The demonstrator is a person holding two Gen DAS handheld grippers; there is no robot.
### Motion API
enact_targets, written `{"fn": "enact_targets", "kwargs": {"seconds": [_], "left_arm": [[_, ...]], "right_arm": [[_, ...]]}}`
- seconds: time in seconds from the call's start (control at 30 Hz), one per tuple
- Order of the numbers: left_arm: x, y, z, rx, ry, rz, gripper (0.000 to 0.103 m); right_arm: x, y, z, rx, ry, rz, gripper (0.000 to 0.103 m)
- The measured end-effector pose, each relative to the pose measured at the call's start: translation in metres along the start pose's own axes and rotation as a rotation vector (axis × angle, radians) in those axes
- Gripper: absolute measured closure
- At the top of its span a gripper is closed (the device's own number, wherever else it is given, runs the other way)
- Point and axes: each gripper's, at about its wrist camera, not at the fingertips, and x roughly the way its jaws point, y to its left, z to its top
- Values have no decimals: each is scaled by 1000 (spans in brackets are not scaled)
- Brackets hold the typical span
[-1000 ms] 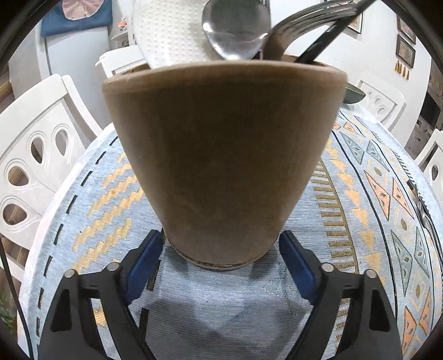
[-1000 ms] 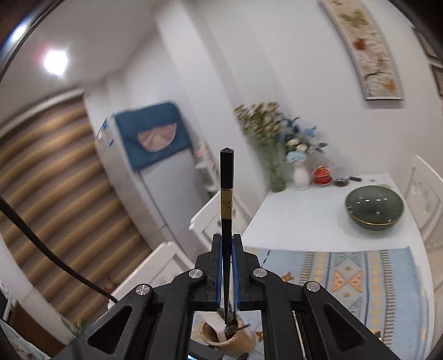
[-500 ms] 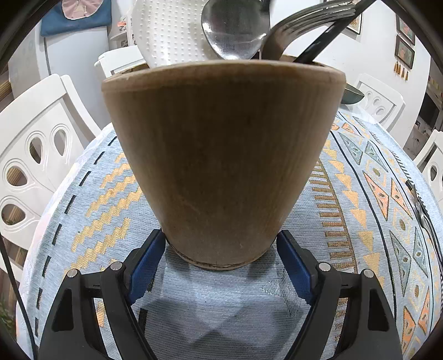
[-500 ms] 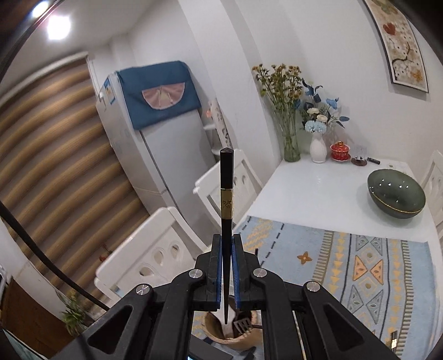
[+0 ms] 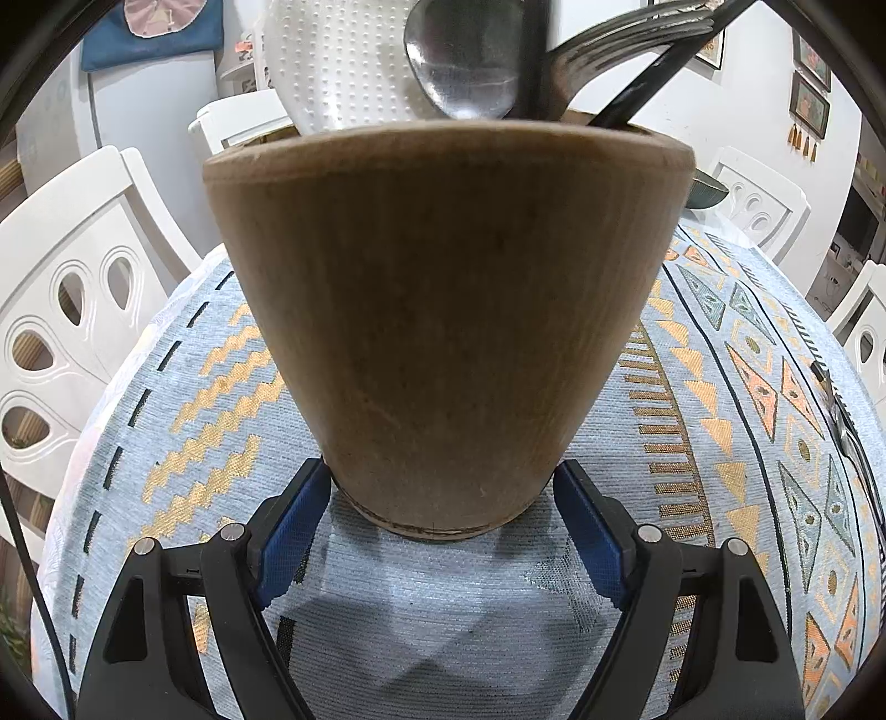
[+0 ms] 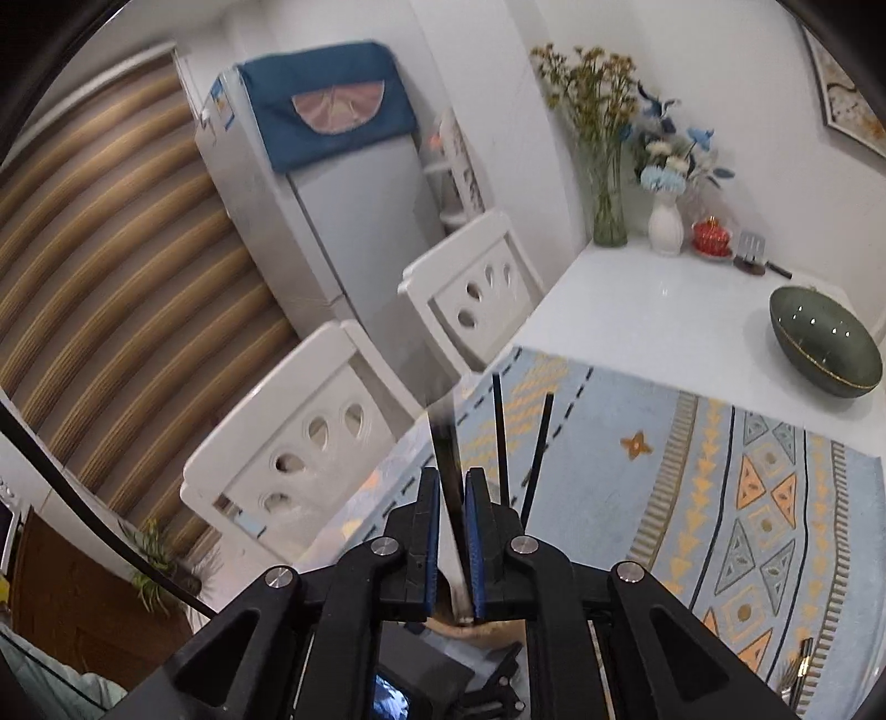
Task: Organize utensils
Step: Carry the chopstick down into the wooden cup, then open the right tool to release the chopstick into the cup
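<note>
A wooden cup point(image 5: 448, 332) is standing upright on the patterned cloth point(image 5: 720, 443), and the left gripper point(image 5: 443, 498) is clamping its base, one blue pad pressing on each side. Sticking up out of the cup are a spoon point(image 5: 459, 72), a fork point(image 5: 626, 39), a white dotted utensil point(image 5: 343, 61) and a dark handle point(image 5: 653, 83). The right gripper point(image 6: 453, 531) is hanging over the cup point(image 6: 476, 623) with its jaws opening, a blurred black chopstick point(image 6: 446, 471) passing between the pads down toward the cup. Beside it, two thin black sticks point(image 6: 501, 443) are rising from the cup. Beyond the cup, a green bowl point(image 6: 825, 349) is sitting on the white table point(image 6: 637, 310).
</note>
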Motion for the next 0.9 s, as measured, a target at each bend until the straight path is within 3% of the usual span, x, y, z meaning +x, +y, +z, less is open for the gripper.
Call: {"fn": "enact_targets", "kwargs": {"seconds": [0.17, 0.37, 0.47, 0.6, 0.73, 0.9], "left_arm": [[3, -11, 4, 1, 2, 0, 21], [3, -11, 5, 1, 2, -1, 21], [3, -11, 5, 1, 2, -1, 21], [3, -11, 5, 1, 2, 0, 21], [5, -12, 5, -1, 5, -1, 20], [9, -13, 5, -4, 13, -1, 19]], "right_arm": [[-13, -13, 6, 38, -9, 19, 91], [-69, -44, 19, 132, -137, 46, 88], [-102, -63, 19, 158, -204, 10, 82], [-146, -95, 6, 191, -271, -101, 82], [-161, -130, -15, 247, -214, -275, 82], [-144, -185, -61, 344, -8, -475, 82]]}}
